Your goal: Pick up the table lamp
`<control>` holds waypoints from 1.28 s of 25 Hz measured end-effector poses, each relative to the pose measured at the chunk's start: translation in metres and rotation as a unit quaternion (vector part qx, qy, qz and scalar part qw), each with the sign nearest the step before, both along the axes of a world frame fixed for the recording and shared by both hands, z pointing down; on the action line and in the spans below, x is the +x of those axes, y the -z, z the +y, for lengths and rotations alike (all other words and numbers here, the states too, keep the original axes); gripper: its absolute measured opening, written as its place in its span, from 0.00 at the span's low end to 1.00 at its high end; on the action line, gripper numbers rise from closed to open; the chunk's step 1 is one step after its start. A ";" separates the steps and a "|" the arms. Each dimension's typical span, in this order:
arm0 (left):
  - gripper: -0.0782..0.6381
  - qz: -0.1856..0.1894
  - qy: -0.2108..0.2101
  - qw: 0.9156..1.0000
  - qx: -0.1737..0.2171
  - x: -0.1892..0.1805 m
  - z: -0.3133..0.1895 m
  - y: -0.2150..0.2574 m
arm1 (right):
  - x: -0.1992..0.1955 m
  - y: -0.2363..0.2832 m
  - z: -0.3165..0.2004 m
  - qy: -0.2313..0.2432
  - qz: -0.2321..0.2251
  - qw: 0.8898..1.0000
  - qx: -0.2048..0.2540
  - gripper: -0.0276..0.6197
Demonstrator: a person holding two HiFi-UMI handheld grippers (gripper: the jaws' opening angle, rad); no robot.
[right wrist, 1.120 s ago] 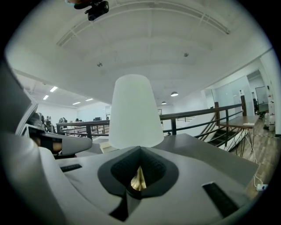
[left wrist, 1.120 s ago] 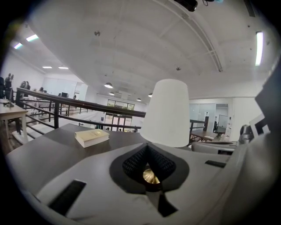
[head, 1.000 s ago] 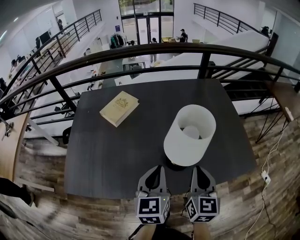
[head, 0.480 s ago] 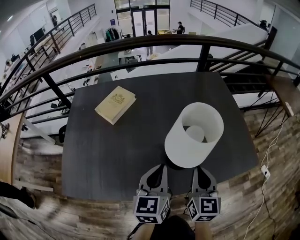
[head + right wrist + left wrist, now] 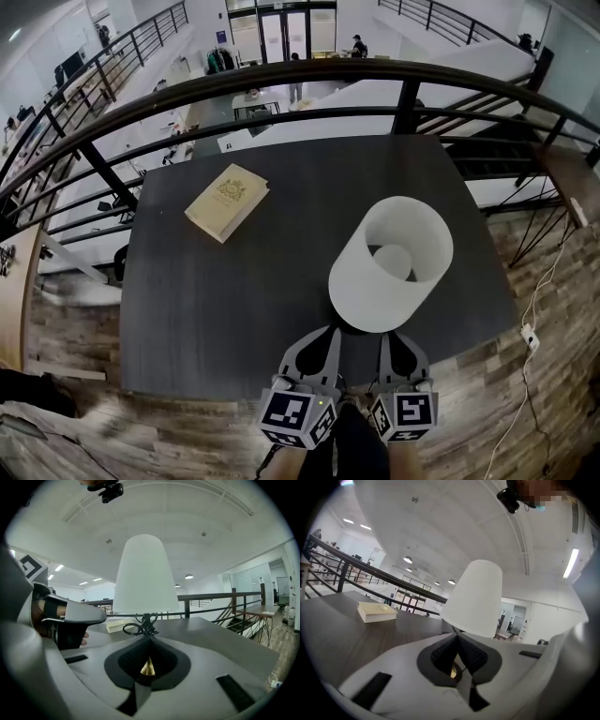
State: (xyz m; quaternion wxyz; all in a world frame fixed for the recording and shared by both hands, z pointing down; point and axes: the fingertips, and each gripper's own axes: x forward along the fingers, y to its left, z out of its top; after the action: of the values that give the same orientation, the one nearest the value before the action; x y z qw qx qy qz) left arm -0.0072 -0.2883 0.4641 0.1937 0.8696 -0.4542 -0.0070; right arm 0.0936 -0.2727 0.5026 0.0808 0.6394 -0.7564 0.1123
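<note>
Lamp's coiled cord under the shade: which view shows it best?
The right gripper view: the black coiled cord sits in plain sight just below the white shade, near the middle of the picture. In the head view the shade covers it. The left gripper view shows only a dark sliver under the shade.

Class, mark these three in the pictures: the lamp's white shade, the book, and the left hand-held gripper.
white shade [image 5: 367, 289], head view, on its outer side wall.
book [image 5: 227, 202], head view, middle of its cover.
left hand-held gripper [image 5: 330, 334], head view, at its closed fingertips.
</note>
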 end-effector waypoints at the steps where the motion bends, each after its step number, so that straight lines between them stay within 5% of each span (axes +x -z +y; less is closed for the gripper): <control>1: 0.13 0.010 0.000 1.000 -0.004 0.000 0.000 0.000 | 0.000 -0.001 0.000 0.003 0.001 1.000 -0.001 0.03; 14: 0.22 0.148 -0.012 0.989 -0.021 0.007 -0.001 0.016 | 0.005 -0.011 -0.011 0.035 0.012 0.999 -0.023 0.03; 21: 0.30 0.280 -0.024 0.958 -0.056 0.000 -0.007 0.019 | 0.007 -0.012 -0.017 0.045 0.014 0.999 -0.025 0.03; 25: 0.31 0.370 -0.029 0.926 -0.075 -0.005 -0.011 0.022 | 0.005 -0.017 -0.019 0.052 0.014 0.998 -0.029 0.03; 29: 0.32 0.411 -0.035 0.906 -0.093 -0.004 -0.015 0.019 | 0.003 -0.020 -0.021 0.056 0.013 0.998 -0.032 0.03; 32: 0.38 0.455 -0.049 0.881 -0.117 0.000 -0.017 0.016 | 0.004 -0.020 -0.022 0.055 0.014 0.998 -0.033 0.03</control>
State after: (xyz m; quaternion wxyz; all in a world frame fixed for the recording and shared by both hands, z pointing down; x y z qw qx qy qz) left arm -0.0076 -0.3053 0.4478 0.4791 0.7630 -0.2703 -0.3395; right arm 0.0979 -0.2949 0.5228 0.1185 0.5955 -0.7849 0.1236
